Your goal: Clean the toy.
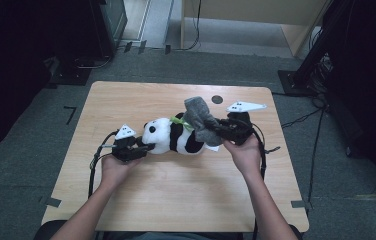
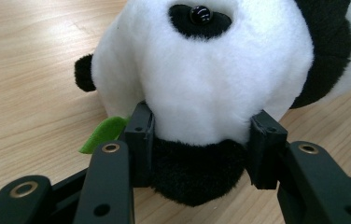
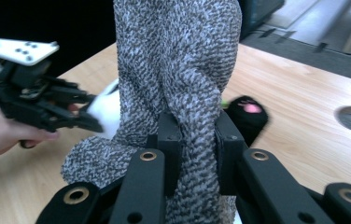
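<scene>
So the panda plush (image 1: 173,136) is lying on its side right around the middle of the frame in the high view, head pointing left, and the grey knitted cloth (image 1: 199,119) is sitting bunched over its right end, sticking up toward the upper middle. My left hand-held gripper (image 1: 143,148) is clamping the panda's head; in the left gripper view the jaws are pressing into the white fur (image 2: 201,79) on both sides, with the black muzzle bulging out between them and a little green leaf (image 2: 102,134) poking out at the left jaw. My right hand-held gripper (image 1: 222,128) is pinching the grey cloth, jaws nearly together, with a twisted fold of the knit (image 3: 183,74) squeezed between them in the right gripper view. A black paw with a pink pad (image 3: 248,112) is peeking out just behind it. Everything's resting on the light wooden tabletop (image 1: 176,190), with a round hole (image 1: 217,99) near its upper edge.
</scene>
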{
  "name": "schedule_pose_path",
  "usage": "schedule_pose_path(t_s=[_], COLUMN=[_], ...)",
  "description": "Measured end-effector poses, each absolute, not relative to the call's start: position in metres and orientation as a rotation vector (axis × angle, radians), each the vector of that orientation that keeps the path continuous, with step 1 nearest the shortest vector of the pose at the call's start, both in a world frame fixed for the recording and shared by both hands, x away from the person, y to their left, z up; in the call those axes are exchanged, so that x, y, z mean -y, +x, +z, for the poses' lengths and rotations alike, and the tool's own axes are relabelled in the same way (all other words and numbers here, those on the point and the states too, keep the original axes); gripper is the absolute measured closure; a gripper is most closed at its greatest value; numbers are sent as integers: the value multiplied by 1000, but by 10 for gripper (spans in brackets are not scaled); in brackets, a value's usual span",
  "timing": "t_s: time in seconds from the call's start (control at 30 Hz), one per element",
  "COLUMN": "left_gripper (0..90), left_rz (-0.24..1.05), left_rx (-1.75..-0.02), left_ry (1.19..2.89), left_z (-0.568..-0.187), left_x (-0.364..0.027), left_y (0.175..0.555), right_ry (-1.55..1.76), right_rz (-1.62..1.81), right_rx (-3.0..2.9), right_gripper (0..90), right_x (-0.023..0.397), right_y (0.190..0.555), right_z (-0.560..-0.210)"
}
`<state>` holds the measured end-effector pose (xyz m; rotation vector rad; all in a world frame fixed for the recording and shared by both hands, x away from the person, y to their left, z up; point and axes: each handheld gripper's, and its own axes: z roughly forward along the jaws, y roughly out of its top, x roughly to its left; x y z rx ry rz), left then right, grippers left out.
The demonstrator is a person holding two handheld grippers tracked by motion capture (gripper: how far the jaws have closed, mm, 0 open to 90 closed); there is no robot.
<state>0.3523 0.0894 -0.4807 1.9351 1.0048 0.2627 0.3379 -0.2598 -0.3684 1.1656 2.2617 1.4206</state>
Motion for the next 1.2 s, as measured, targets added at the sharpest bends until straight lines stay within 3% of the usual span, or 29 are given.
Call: schedule_pose_path(t_s=[0.13, 0.77, 1.2], left_gripper=[537, 539, 544], left_rz=[266, 252, 259], left_rx=[-997, -992, -960], left_ry=[1953, 1956, 1958], left_z=[-481, -482, -482], left_x=[-88, -91, -95], left_y=[352, 354, 356], right_ry=[1133, 1284, 1372], right_rz=[1346, 1390, 1310], right_rx=[-2322, -2205, -2287], right_gripper=[778, 786, 785], right_x=[245, 283, 282], right_y=[333, 332, 354], right_z=[-392, -440, -474])
